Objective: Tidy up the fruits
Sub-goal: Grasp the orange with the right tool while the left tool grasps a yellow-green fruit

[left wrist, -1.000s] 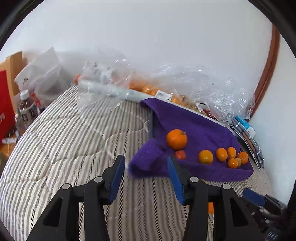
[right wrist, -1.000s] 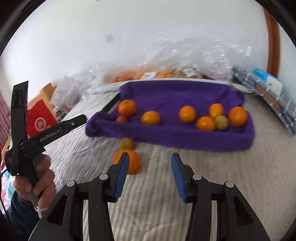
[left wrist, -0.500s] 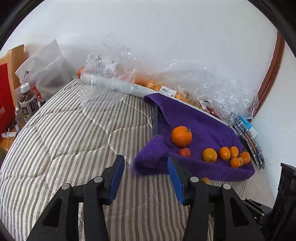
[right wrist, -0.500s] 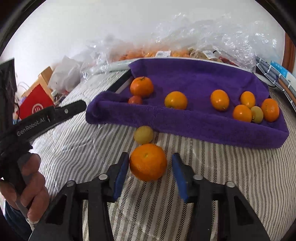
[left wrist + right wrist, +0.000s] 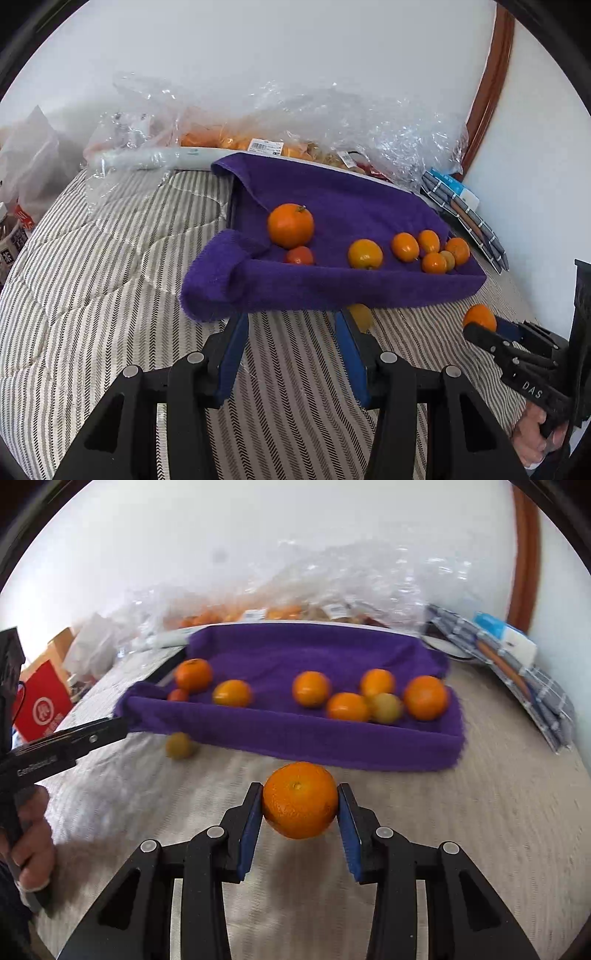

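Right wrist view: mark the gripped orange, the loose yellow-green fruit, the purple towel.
gripped orange (image 5: 300, 800), right wrist view, centre of peel.
loose yellow-green fruit (image 5: 179, 746), right wrist view, its middle.
purple towel (image 5: 295, 734), right wrist view, front fold.

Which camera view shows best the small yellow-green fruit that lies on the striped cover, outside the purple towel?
The right wrist view: the yellow-green fruit lies there in full, though blurred, before the purple towel. In the left wrist view only part of it shows, behind a finger of the left gripper.
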Tool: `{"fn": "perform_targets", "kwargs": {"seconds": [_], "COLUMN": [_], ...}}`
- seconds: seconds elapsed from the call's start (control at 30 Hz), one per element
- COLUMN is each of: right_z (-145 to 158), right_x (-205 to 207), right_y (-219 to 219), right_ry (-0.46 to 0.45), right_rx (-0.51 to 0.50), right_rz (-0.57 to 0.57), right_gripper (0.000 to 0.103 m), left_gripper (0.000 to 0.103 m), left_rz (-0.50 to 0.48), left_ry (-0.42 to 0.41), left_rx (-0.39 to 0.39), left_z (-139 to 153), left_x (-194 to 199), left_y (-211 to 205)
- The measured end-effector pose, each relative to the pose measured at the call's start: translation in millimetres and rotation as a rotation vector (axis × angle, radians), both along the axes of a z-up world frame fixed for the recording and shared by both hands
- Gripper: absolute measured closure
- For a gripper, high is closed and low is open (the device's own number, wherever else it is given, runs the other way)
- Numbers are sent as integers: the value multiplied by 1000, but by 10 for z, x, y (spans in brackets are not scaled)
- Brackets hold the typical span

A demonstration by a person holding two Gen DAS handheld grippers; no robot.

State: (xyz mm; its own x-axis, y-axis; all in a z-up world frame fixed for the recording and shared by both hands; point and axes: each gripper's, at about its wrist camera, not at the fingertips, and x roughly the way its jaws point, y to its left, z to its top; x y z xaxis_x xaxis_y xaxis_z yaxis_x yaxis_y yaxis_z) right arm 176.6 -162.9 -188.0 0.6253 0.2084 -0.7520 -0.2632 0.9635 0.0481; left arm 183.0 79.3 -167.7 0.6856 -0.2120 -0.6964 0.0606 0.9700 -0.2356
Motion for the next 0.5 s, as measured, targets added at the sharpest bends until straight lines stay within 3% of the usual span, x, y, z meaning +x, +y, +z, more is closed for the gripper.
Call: {"fn": "perform_targets", "kwargs": {"seconds": [0.2, 0.4, 0.43, 0.5], "right_z": [10, 36, 37, 29], "right_x": [-5, -56, -59, -50], "right_y": [-432, -395, -415, -449], "right_ry": [5, -19, -18, -10], "right_rx": [106, 109, 124, 143], "right_rz": [-59, -25, -21, -24], "right_gripper": [63, 63, 63, 63], "left_gripper": [57, 57, 59, 73], "left_rz": [-60, -57, -56, -66], "left_ry": [0, 68, 90, 113], "left_rx": [-10, 42, 56, 62], "left_z": [0, -88, -115, -148], "left_x": [14, 195, 225, 244], "left_y": [-257, -556, -594, -622]}}
